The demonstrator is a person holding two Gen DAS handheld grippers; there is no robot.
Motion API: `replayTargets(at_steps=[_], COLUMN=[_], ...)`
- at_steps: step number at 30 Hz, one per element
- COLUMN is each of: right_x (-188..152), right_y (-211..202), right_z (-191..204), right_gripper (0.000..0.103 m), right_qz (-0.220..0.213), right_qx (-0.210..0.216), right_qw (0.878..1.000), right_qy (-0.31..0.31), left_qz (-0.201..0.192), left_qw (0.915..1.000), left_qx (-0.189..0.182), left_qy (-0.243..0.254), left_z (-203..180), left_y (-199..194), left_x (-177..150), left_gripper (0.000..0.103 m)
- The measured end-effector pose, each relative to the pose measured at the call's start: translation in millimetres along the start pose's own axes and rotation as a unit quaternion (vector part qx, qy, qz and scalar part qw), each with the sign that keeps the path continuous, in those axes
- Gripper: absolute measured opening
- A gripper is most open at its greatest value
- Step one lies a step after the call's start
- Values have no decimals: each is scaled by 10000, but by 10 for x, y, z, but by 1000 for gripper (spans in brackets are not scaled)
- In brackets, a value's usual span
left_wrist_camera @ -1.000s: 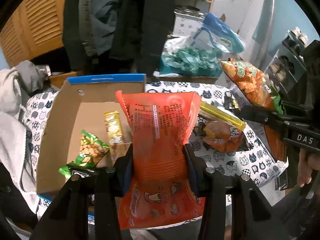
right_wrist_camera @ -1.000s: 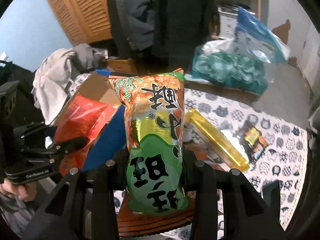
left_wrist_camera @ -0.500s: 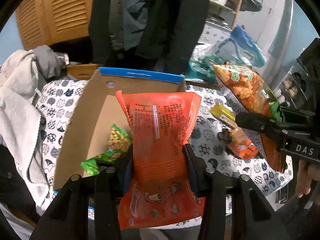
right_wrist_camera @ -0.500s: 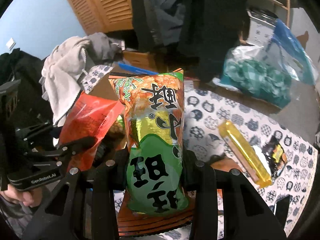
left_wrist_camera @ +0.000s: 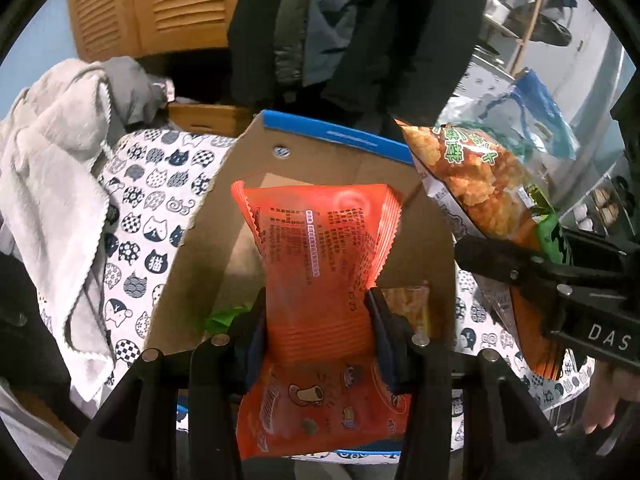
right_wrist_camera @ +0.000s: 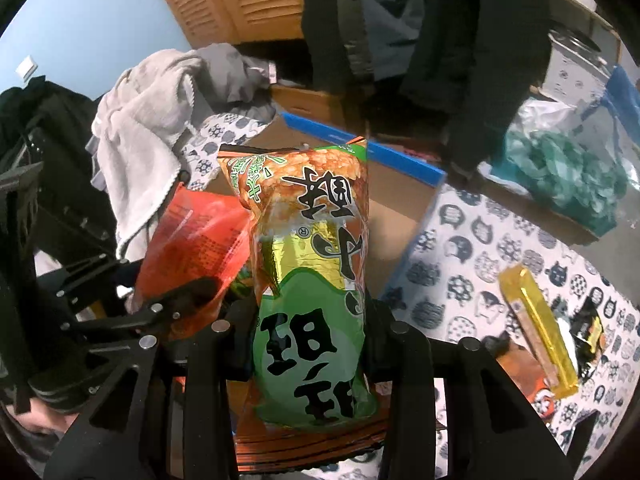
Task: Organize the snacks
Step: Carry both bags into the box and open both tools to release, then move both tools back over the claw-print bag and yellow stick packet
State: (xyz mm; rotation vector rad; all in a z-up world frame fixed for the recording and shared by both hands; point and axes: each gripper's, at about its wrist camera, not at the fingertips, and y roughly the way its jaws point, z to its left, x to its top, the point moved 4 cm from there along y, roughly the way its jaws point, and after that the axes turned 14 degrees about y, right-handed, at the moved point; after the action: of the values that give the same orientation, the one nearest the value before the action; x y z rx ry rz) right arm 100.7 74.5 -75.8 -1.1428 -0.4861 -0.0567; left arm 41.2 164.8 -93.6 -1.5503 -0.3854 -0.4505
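- Your left gripper point(left_wrist_camera: 316, 320), clamped on the orange snack bag point(left_wrist_camera: 320, 264), now hangs right over the open cardboard box point(left_wrist_camera: 328, 160), no longer beside it.
- Your right gripper point(right_wrist_camera: 310, 332), pinching the green-and-orange snack bag point(right_wrist_camera: 308, 280), has drawn in over the box's right wall.
- Both bags look ready to drop in; the yellow bar point(right_wrist_camera: 536, 320) waits right of the box.

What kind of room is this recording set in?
Most likely a lived-in home, perhaps a bedroom or entry corner: dark coats hang by a louvred wooden cupboard, a grey towel is draped nearby, and a cat-print tablecloth covers the table.
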Motion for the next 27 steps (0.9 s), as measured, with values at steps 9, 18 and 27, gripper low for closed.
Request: replayTargets(at_steps=[9, 18, 27], right_x=[46, 83, 80], right_y=[287, 376, 198], right_z=[99, 96, 21], right_gripper=[37, 50, 60], right_qz=[219, 257, 64], right_qx=[9, 120, 47], right_qw=[9998, 9996, 10000], right_qy=[22, 84, -25], left_qz=[132, 214, 150], left_qw=[9994, 9985, 9989], left_qx=[102, 247, 204], left_qy=[-305, -450, -403], left_z=[221, 254, 132], left_y=[118, 153, 81], left_x=[-31, -43, 8], left_gripper=[47, 58, 64])
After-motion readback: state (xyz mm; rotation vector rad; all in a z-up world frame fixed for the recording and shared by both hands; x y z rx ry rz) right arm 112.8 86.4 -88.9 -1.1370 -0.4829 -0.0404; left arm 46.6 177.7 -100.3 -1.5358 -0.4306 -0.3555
